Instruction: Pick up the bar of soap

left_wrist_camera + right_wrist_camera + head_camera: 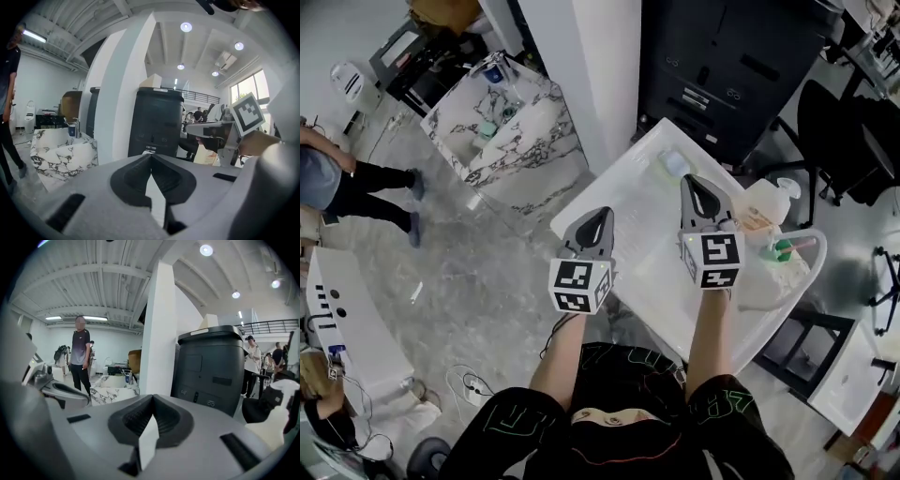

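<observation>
step: approach, soap not yet grasped. left gripper (601,214) pressed together, empty, centre frame over white table (614,192). right gripper (687,180) pressed together, empty, tip just short of bar of soap (673,163), upper centre on table. next: spread right jaws, lower, straddle soap, pinch. no readable writing; only square markers on gripper cubes.

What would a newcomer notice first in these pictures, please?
The left gripper and right gripper hover shut and empty over a white table. A pale bar of soap lies just beyond the right gripper, with a large dark copier behind.
</observation>
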`<state>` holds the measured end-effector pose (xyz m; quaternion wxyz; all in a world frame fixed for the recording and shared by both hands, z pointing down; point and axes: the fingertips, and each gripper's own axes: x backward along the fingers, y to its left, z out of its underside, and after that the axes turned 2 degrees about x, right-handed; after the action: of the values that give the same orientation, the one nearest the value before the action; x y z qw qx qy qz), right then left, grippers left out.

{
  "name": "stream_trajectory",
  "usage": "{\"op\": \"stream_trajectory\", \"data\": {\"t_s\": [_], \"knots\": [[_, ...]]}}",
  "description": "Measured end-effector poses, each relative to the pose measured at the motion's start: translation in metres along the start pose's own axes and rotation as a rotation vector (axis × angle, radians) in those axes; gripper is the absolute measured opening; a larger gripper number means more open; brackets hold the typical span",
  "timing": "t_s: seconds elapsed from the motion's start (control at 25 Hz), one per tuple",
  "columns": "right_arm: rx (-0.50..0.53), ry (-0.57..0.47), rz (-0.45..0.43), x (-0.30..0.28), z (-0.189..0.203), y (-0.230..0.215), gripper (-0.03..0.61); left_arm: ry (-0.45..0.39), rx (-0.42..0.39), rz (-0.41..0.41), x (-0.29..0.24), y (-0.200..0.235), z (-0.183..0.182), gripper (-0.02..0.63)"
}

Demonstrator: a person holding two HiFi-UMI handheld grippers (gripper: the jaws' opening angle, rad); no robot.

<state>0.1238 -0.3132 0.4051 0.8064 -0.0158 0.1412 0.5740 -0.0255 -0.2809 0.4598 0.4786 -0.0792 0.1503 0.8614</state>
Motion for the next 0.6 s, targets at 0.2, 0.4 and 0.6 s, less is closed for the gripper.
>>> {"op": "stream_trajectory", "data": {"t_s": [0.2, 0.4, 0.6], "knots": [[0.060, 0.149, -0.038, -0.035, 0.023, -0.009, 0.006, 0.040, 0.022, 0.043, -0.030, 0.001, 0.015, 0.007], [0.092, 0.301, -0.070, -0.068, 0.050, -0.012, 0.006, 0.060, 0.077, 0.077, -0.056, 0.011, 0.024, 0.007], [0.128, 0.430, -0.092, -0.102, 0.084, -0.024, 0.021, 0.078, 0.114, 0.095, -0.072, 0.026, 0.029, 0.006]]}}
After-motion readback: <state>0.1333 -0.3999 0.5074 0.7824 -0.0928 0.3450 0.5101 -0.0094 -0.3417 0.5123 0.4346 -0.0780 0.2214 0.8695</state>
